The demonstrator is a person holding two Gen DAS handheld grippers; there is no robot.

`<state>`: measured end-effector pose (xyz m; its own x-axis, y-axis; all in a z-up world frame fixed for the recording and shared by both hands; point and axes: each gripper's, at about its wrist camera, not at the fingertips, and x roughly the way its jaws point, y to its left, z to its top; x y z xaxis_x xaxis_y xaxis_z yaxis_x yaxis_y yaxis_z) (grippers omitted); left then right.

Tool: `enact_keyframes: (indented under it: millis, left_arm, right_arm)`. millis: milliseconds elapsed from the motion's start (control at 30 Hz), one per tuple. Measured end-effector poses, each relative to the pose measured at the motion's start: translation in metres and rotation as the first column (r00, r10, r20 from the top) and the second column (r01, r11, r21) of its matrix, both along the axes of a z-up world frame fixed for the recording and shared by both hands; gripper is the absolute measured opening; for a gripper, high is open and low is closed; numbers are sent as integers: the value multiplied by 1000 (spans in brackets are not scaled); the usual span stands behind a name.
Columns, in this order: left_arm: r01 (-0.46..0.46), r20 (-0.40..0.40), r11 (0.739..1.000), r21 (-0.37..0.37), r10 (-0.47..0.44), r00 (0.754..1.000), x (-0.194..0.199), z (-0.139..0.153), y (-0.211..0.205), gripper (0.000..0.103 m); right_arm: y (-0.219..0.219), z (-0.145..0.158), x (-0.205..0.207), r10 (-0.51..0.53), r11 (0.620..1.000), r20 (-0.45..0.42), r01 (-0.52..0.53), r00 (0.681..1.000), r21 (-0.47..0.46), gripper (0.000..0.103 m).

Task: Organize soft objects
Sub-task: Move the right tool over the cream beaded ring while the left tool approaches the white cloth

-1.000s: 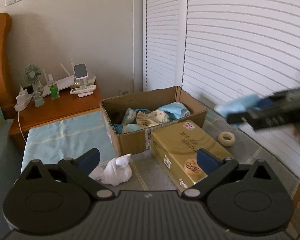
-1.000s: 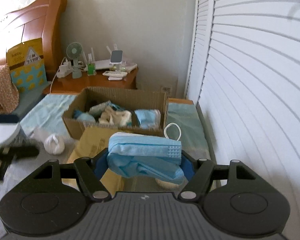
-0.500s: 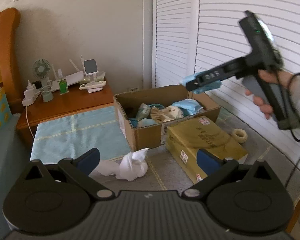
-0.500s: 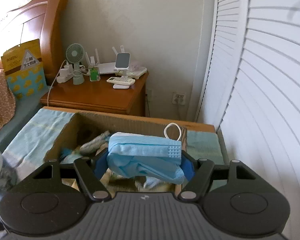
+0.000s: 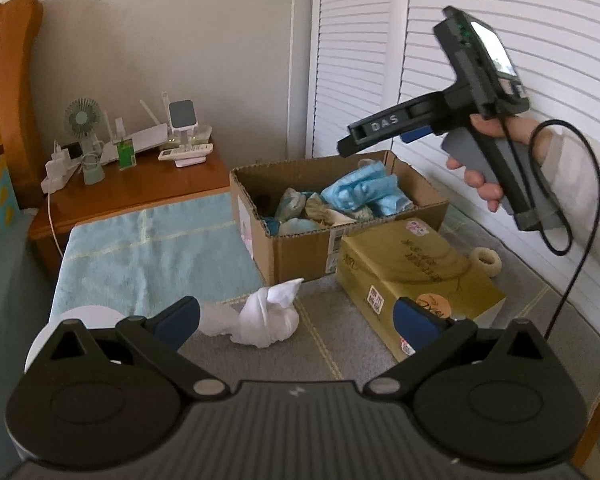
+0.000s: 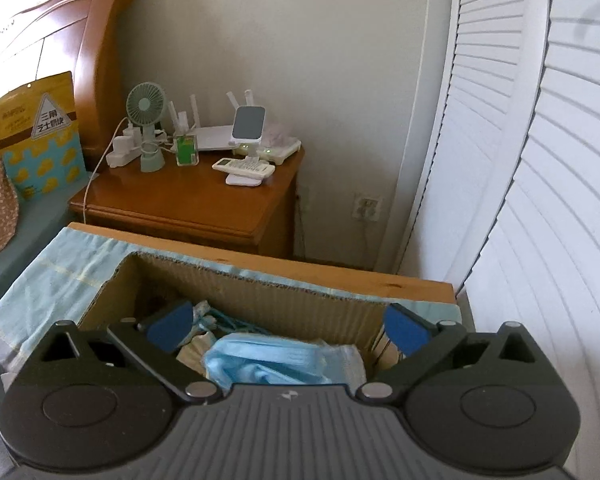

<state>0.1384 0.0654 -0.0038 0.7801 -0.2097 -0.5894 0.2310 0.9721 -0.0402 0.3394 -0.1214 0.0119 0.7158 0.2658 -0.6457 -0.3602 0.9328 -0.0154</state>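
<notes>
A cardboard box (image 5: pixel 300 248) holds several soft items, with blue face masks (image 5: pixel 364 194) on top. My right gripper (image 6: pixel 288 324) is open and empty above the box (image 6: pixel 256 296), and a blue mask (image 6: pixel 284 364) lies in the box right below it. It also shows in the left wrist view (image 5: pixel 376 132), held over the box. My left gripper (image 5: pixel 296 320) is open and empty, low over the grey mat. A crumpled white cloth (image 5: pixel 266 318) lies on the mat just ahead of it. A cream hair scrunchie (image 5: pixel 486 260) lies by the shutters.
A yellow tissue box (image 5: pixel 412 280) stands in front of the cardboard box. A light blue towel (image 5: pixel 152 256) covers the bench at left. A wooden nightstand (image 6: pixel 196 200) with a fan, router and remote stands behind. White louvred doors (image 6: pixel 540 160) run along the right.
My right gripper has opened and the blue mask has dropped from it into the cardboard box. The left gripper has shifted only slightly.
</notes>
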Motion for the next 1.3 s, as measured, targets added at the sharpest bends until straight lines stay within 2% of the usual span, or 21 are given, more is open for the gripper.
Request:
enact_keyframes:
  millis: [367,767,1100,1300]
  left_arm:
    - [6,-7,999,-31,-6,1000,-8,1,-1,102]
    - [8,9,1000,-12,-8,1000,-19,6,-7,102]
    - [-4,7,1000,-12,4,1000,-22,3,-7,102]
    - [-2,-3,1000,-15,2,1000,-20,-1,-6,102]
  right_arm:
    - [-2,14,-34,25,998,4,-25,1000,-56,103]
    - [-14,22,-65,-2,999,8,2,1000,-48,103]
    - [-51,13,-107,-147,989,7,147,989,-17,103]
    - [-65,1,-131,-249,968,-11,249,968,-10,103]
